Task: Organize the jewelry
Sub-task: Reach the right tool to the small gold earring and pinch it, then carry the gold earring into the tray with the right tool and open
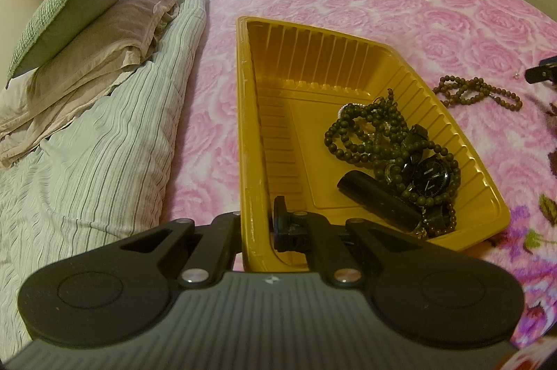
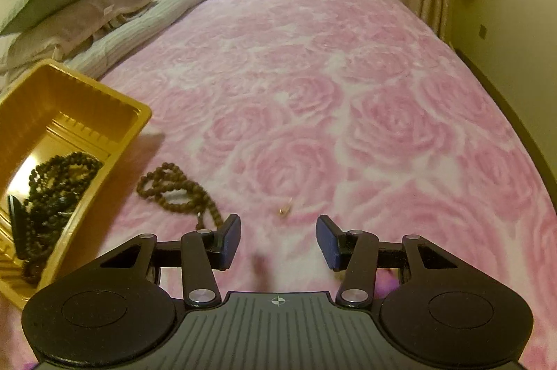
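While the bed (image 2: 348, 91) under its pink rose blanket fills most of both views, striped green bedding (image 1: 104, 133) and stacked pillows (image 1: 87, 22) lie along its left side. Next in size, a yellow tray (image 1: 250, 126) sits on the blanket, and the left gripper (image 1: 257, 227) has its jaws clenched on the tray's near wall. Inside the tray rest dark bead strands (image 1: 362, 133), a black wristwatch (image 1: 431, 176) and a black cylinder (image 1: 376, 199), heaped toward the right side. Just beside the tray, on the blanket, lies a brown bead necklace (image 2: 177, 189). The right gripper (image 2: 278, 241) hovers over the blanket with its jaws released and nothing between them. Ahead of them lies a tiny gold-coloured piece (image 2: 283, 209), too small to identify.
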{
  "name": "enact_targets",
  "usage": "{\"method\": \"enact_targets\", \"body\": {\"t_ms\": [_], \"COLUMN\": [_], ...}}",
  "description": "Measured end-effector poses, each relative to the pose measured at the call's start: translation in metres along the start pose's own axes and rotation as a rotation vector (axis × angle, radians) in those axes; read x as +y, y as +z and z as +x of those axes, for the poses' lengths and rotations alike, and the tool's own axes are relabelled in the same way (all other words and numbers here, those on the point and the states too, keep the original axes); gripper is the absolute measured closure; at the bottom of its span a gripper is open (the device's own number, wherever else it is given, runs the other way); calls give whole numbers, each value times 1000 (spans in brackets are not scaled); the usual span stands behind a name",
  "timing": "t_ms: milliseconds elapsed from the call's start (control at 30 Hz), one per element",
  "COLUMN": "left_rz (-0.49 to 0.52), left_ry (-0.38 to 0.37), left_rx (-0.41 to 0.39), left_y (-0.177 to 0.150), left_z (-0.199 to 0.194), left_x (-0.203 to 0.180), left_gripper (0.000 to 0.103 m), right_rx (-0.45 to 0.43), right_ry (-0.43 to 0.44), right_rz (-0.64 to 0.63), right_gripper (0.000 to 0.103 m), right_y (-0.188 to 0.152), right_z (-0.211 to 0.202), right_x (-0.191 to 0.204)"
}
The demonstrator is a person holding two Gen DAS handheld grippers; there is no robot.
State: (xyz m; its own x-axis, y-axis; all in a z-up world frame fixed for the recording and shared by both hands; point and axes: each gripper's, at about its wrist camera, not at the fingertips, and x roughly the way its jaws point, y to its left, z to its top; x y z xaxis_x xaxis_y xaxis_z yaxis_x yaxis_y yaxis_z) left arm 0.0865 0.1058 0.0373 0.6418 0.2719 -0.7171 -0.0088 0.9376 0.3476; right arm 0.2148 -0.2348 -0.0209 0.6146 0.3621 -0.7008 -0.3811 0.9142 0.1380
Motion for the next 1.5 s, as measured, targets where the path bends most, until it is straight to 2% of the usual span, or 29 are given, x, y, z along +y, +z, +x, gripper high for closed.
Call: {"method": "enact_targets", "body": {"t_ms": [167, 333, 567, 700, 900, 1100, 1500], "left_rz": [2, 0, 4, 3, 3, 4, 2], "left_ry": [1, 1, 3, 3, 3, 5, 4], "left_rx": [0, 1, 2, 3, 3, 3, 2], "left_y": [0, 0, 0, 0, 0, 0, 0], "left_z": [0, 0, 0, 0, 0, 0, 1], "left_x": [0, 0, 2, 1, 2, 2, 1], "left_gripper": [100, 100, 100, 100, 100, 100, 100], "right_rx": [-7, 0, -15, -17, -43, -98, -109], "right_ry": [-1, -9, -21, -48, -66, -7, 224], "right_rz": [-55, -38, -63, -77, -72, -78, -184], "right_gripper": [64, 76, 79, 94, 94, 94, 94], "right_y": [-1, -5, -7, -7, -5, 2, -8], "right_z": [16, 28, 36, 39, 25, -8, -45], "right_x": [4, -1, 2, 5, 9, 29, 115]}}
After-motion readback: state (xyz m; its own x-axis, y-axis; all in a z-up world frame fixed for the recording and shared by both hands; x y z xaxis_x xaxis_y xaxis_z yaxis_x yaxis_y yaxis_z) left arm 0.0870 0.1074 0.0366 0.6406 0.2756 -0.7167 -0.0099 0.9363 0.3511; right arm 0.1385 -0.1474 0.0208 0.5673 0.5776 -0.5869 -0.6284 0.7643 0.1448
